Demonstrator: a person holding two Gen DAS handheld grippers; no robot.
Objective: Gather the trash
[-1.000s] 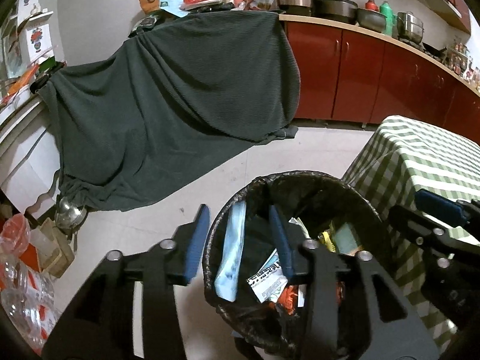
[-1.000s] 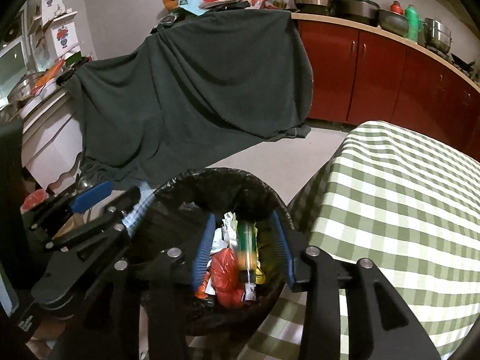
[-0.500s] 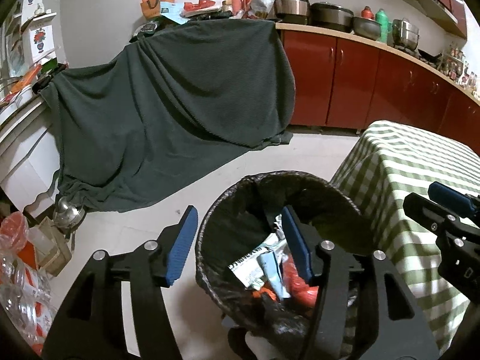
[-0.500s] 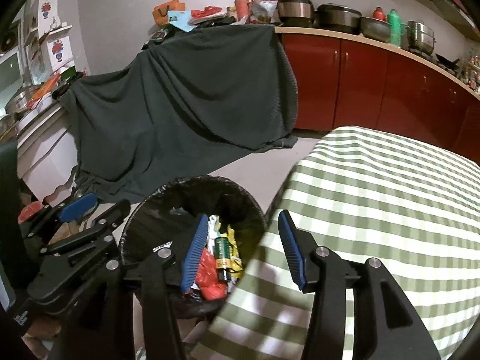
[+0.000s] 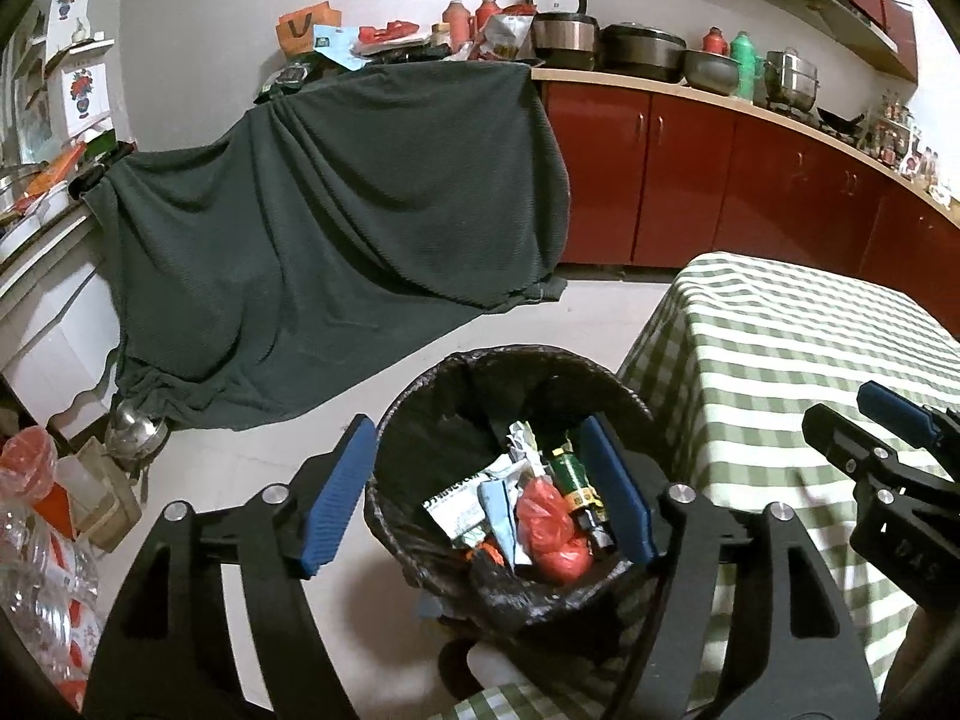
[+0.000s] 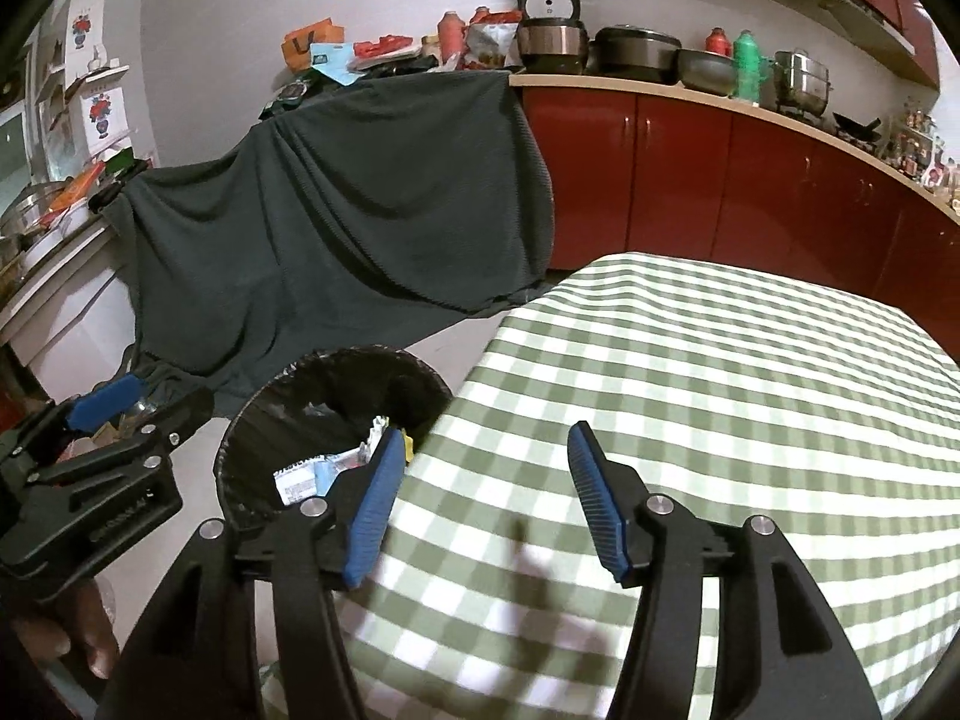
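Left wrist: left gripper (image 5: 477,489) agape above bin rim (image 5: 420,387), beside tablecloth edge (image 5: 672,360)

Your left gripper (image 5: 477,486) hangs over the trash bin (image 5: 630,396), its blue-padded jaws spread wide with nothing between them. The bin, lined with a black bag, stands on the pale floor (image 5: 540,324) just beside the near left corner of the table (image 5: 810,330), which is draped in a green-and-white checked cloth. Inside the bin you can see a red plastic bag (image 5: 549,531), a green bottle (image 5: 570,474), a light blue strip (image 5: 501,510) and a printed white wrapper (image 5: 459,501). Your right gripper (image 5: 864,414) reaches in from the right edge, above the table. Beyond the bin a dark green cloth (image 5: 336,216) covers something bulky.
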